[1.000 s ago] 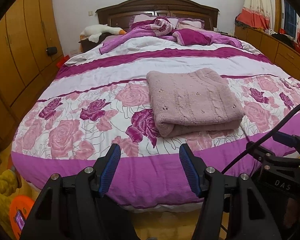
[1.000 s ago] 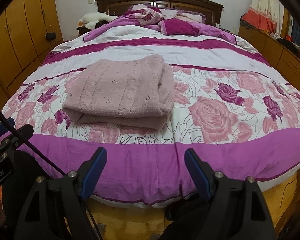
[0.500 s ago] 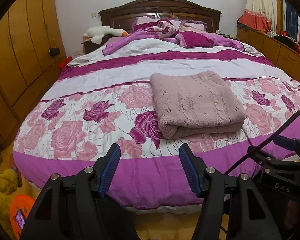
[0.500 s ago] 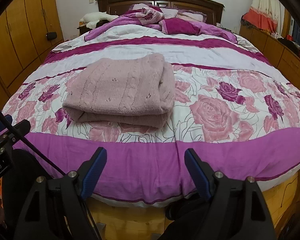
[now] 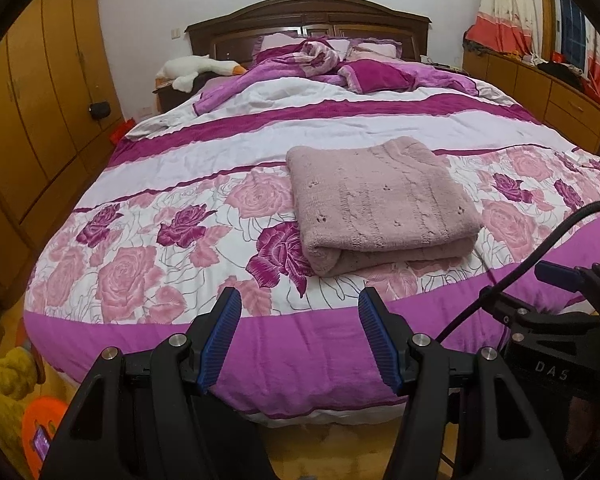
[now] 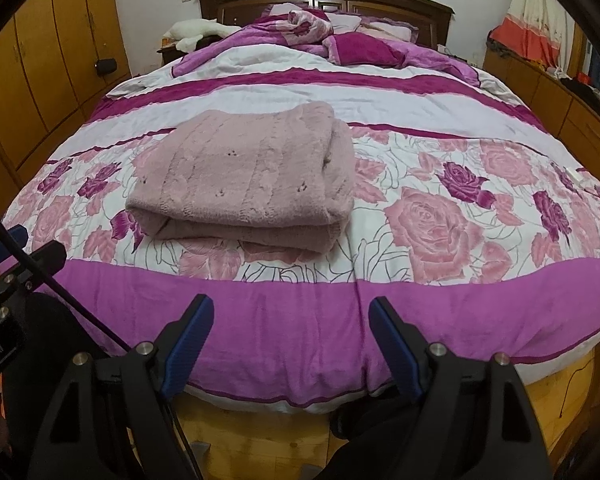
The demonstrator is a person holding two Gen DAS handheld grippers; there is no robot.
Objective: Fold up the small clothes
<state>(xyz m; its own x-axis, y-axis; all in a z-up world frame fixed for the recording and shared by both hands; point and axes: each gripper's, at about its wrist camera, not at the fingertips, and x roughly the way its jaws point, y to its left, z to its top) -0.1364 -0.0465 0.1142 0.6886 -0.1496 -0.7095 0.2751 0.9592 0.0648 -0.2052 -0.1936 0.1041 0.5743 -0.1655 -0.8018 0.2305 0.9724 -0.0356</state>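
Observation:
A dusty-pink knitted garment (image 5: 380, 204) lies folded into a thick rectangle on the rose-patterned bedspread (image 5: 148, 248); it also shows in the right wrist view (image 6: 248, 176). My left gripper (image 5: 300, 312) is open and empty, held off the foot of the bed, short of the garment and to its left. My right gripper (image 6: 290, 320) is open and empty, also off the foot of the bed, short of the garment and to its right. Each gripper's body shows at the edge of the other's view.
The bed (image 6: 460, 300) fills most of both views, with crumpled purple bedding (image 5: 340, 72) and a plush goose (image 5: 196, 70) at the headboard. Wooden wardrobes (image 5: 32, 112) line the left, low cabinets (image 5: 540, 88) the right. A yellow toy (image 5: 4, 384) lies on the floor.
Both views shifted slightly: the folded garment sits a little higher and nearer in frame. Both grippers stay open and the garment has not moved on the bed.

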